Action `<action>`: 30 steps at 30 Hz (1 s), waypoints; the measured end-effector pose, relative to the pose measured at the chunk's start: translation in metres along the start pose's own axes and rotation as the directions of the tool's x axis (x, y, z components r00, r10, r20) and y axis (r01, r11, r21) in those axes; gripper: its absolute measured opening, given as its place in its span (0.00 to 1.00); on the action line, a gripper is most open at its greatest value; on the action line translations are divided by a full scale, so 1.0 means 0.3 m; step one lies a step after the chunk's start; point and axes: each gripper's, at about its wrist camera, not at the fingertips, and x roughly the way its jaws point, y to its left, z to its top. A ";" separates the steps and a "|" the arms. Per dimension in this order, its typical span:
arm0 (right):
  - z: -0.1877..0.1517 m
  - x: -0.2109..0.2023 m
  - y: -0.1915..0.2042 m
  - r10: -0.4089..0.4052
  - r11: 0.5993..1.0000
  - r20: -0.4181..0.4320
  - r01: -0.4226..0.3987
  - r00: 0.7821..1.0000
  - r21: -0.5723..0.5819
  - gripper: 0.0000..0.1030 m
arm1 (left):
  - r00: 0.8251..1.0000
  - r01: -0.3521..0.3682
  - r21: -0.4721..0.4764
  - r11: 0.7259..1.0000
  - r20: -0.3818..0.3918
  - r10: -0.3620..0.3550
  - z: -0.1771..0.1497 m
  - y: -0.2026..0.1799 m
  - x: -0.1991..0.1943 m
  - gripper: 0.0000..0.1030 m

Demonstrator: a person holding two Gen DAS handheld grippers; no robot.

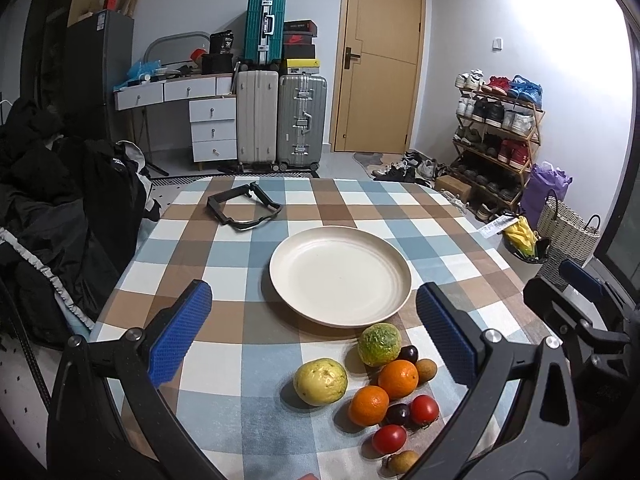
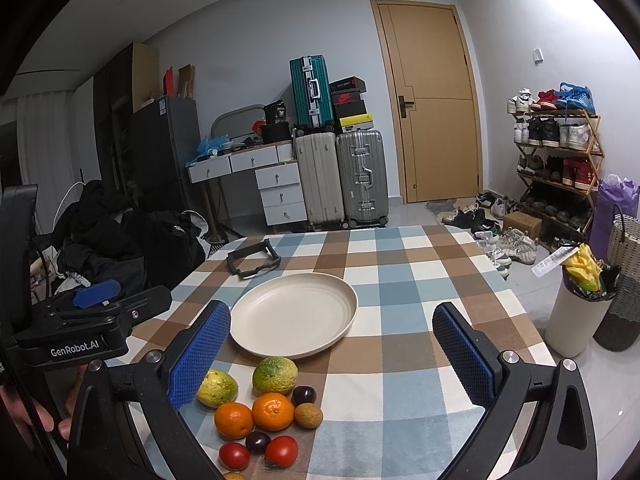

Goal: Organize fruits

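Note:
A cream plate (image 1: 340, 280) (image 2: 294, 314) lies bare on the checked tablecloth. Just in front of it is a cluster of fruit: a green-yellow citrus (image 1: 379, 344) (image 2: 275, 375), a yellow guava (image 1: 320, 381) (image 2: 217, 388), two oranges (image 1: 398, 379) (image 2: 273, 411), two red tomatoes (image 1: 425, 409) (image 2: 281, 451), dark plums (image 1: 409, 354) (image 2: 304, 395) and small brown fruits (image 1: 426, 370) (image 2: 308, 415). My left gripper (image 1: 314, 334) hovers open above the fruit. Wide open as well, my right gripper (image 2: 332, 358) holds nothing and hangs over the cluster's right side.
A black frame-like object (image 1: 244, 208) (image 2: 253, 263) lies at the table's far left. Dark clothes (image 1: 60, 208) are piled left of the table. A white bin (image 2: 576, 312) and woven basket (image 1: 568, 232) stand to the right. Suitcases, drawers and a shoe rack line the far wall.

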 end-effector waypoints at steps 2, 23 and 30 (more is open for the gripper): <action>0.003 0.004 0.002 0.000 1.000 -0.002 0.000 1.000 0.002 1.00 | 1.000 0.006 -0.002 1.000 -0.005 -0.006 -0.004 0.004 0.009 0.99; -0.040 0.142 -0.017 -0.001 1.000 -0.095 0.002 0.995 0.012 1.00 | 0.959 0.204 -0.106 0.973 -0.177 -0.220 -0.164 0.148 0.258 0.97; -0.066 0.217 -0.022 0.009 1.000 -0.130 -0.007 0.991 0.017 1.00 | 0.926 0.275 -0.139 0.951 -0.227 -0.301 -0.219 0.165 0.350 0.82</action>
